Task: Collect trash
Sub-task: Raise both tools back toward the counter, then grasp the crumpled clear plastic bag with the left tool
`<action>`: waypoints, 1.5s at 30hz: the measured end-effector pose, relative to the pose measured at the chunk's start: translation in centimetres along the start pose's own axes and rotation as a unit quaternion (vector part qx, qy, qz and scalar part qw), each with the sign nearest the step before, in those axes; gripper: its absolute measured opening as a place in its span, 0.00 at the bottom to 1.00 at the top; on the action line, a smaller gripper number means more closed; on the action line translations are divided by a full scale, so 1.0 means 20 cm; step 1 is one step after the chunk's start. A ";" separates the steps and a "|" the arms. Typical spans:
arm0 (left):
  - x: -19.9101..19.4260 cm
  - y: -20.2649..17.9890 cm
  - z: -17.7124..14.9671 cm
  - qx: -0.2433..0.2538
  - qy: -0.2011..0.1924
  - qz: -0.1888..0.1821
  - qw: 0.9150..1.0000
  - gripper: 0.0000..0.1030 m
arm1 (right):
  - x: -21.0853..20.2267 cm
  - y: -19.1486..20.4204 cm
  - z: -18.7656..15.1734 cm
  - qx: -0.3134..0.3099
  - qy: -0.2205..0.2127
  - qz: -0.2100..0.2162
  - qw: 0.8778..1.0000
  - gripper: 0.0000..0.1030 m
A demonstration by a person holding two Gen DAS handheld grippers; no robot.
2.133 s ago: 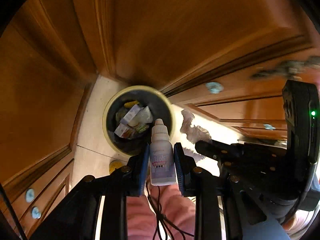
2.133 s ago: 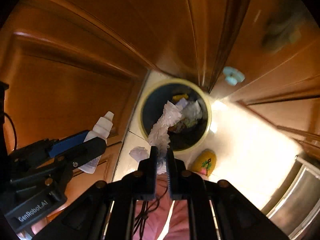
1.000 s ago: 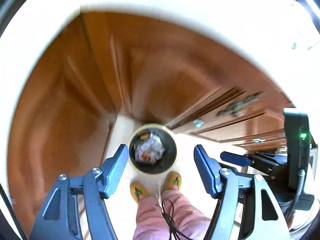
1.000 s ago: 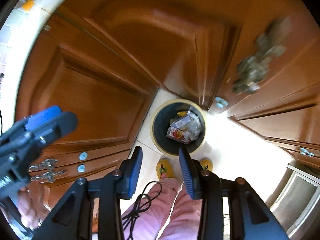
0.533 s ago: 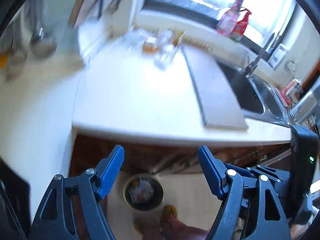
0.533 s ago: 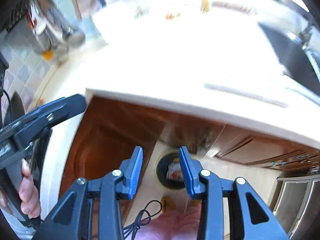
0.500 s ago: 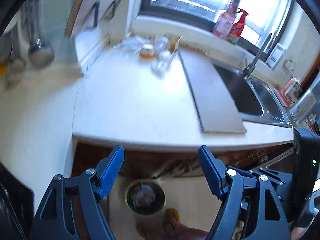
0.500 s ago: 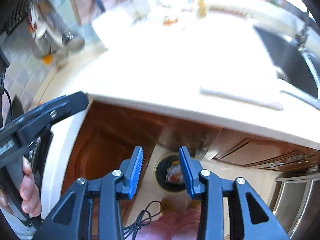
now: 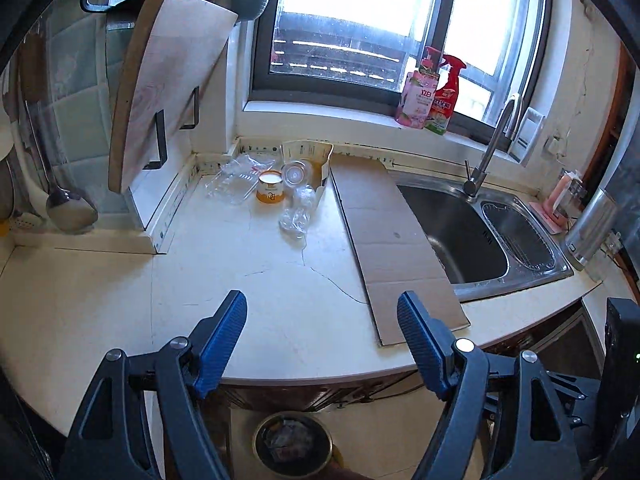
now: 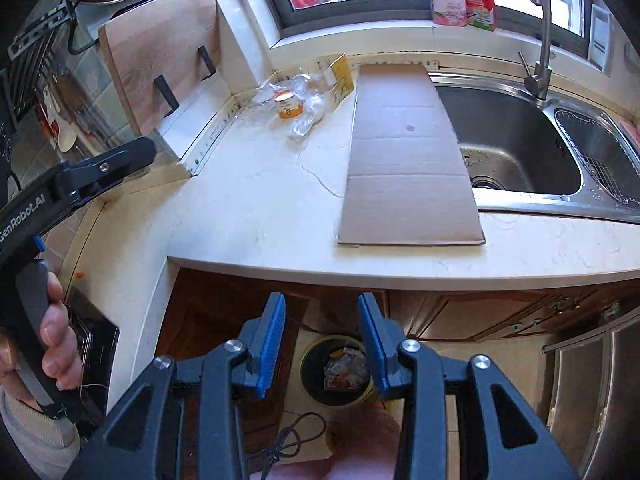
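Trash lies at the back of the white counter (image 9: 280,280): an orange-labelled cup (image 9: 270,187) (image 10: 289,105), crumpled clear plastic (image 9: 297,216) (image 10: 302,126) and an open carton (image 9: 308,156) (image 10: 338,76). A flat cardboard sheet (image 9: 392,240) (image 10: 404,152) lies beside the sink. On the floor below stands the round bin (image 9: 293,442) (image 10: 336,368) with wrappers inside. My left gripper (image 9: 322,322) hangs open and empty over the counter's front edge. My right gripper (image 10: 322,322) is open and empty above the bin, off the counter.
A steel sink (image 9: 472,232) (image 10: 516,140) with tap sits right. A wooden cutting board (image 9: 160,84) (image 10: 160,60) leans at the left wall. Two spray bottles (image 9: 432,92) stand on the sill. A hand (image 10: 48,336) holds the left gripper's handle. Wooden cabinets (image 10: 500,320) lie below.
Both grippers rose from over the bin to counter height and tilted up, so the counter, sink and window came into view. The dropper bottle and tissue left the jaws earlier; both jaws stand empty.
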State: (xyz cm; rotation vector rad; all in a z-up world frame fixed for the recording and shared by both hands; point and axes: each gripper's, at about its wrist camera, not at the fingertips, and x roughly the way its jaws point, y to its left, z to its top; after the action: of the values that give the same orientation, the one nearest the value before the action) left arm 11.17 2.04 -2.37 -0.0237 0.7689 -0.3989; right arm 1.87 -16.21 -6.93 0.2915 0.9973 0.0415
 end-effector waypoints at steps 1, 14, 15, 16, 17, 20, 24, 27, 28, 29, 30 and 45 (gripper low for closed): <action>0.00 0.02 0.02 0.000 -0.002 0.005 1.000 0.76 | 0.00 0.00 0.02 -0.002 -0.002 0.001 1.000 0.37; 0.33 0.14 0.23 -0.026 0.011 0.048 0.998 0.78 | 0.10 -0.02 0.64 -0.037 -0.046 0.058 0.997 0.37; 0.38 0.14 0.26 -0.028 0.014 0.052 0.998 0.78 | 0.12 -0.03 0.71 -0.040 -0.049 0.062 0.996 0.37; 0.44 0.14 0.30 -0.031 0.018 0.053 0.998 0.78 | 0.15 -0.05 0.78 -0.041 -0.050 0.064 0.996 0.37; 0.50 0.13 0.34 -0.034 0.023 0.050 0.998 0.78 | 0.18 -0.06 0.84 -0.041 -0.049 0.067 0.996 0.37; 0.74 0.10 0.47 -0.030 0.041 0.044 0.998 0.78 | 0.30 -0.12 1.04 -0.041 -0.040 0.079 0.995 0.37; 1.10 0.10 0.55 -0.036 0.083 0.044 0.995 0.77 | 0.49 -0.22 1.24 -0.031 -0.036 0.088 0.995 0.37; 1.35 0.13 0.57 -0.060 0.111 0.032 0.991 0.74 | 0.64 -0.28 1.35 -0.014 -0.023 0.103 0.994 0.37; 1.42 0.14 0.57 -0.066 0.115 0.033 0.991 0.73 | 0.69 -0.29 1.38 -0.007 -0.020 0.105 0.994 0.37; 1.48 0.15 0.58 -0.073 0.118 0.035 0.990 0.73 | 0.73 -0.31 1.40 0.000 -0.018 0.108 0.994 0.37; 1.54 0.16 0.58 -0.080 0.121 0.038 0.989 0.73 | 0.77 -0.33 1.42 0.008 -0.014 0.112 0.994 0.37; 1.82 0.20 0.52 -0.101 0.125 0.058 0.985 0.29 | 1.09 -0.35 1.52 0.049 0.028 0.162 0.985 0.37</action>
State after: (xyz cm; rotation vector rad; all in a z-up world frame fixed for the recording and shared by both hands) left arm 43.30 -8.56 -19.94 -0.1201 1.0524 -0.2140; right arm 38.33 -26.12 -11.19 0.5441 1.0020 0.2972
